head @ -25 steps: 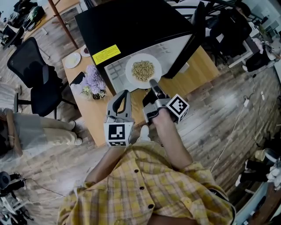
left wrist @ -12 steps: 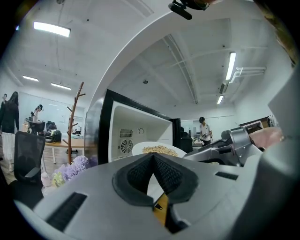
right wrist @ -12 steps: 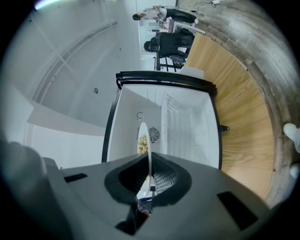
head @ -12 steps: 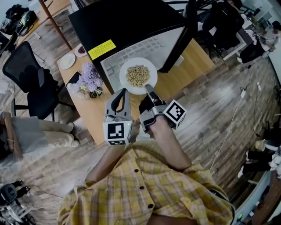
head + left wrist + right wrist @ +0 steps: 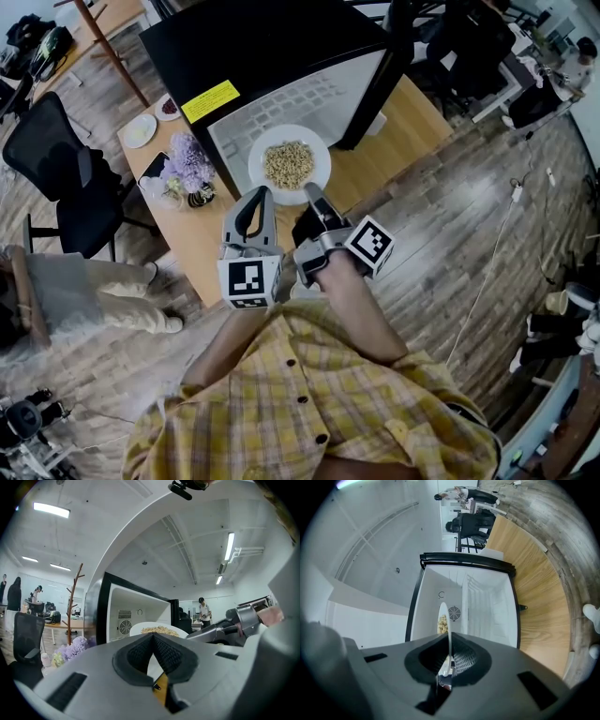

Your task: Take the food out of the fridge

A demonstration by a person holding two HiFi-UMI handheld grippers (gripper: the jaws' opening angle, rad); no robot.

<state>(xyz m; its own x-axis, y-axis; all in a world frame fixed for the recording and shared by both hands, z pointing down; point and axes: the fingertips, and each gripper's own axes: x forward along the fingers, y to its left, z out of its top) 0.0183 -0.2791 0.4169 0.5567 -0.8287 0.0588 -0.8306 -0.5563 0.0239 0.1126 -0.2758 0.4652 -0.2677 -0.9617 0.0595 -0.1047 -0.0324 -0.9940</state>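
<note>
The right gripper [image 5: 312,191] has its fingers clenched on the near rim of the plate [image 5: 261,173]. The food [image 5: 288,162] lies straight ahead. The left gripper [image 5: 257,199], fingers closed and empty, sits just beside. Beyond stands the open fridge [image 5: 272,47] on the counter [image 5: 417,127].

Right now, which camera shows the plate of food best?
The head view: it looks down on the whole plate and its food. The left gripper view sees it side-on; the right gripper view only its rim, edge-on between the jaws.

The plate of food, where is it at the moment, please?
Centre of the head view: the right gripper holds the plate just before the open fridge.
</note>
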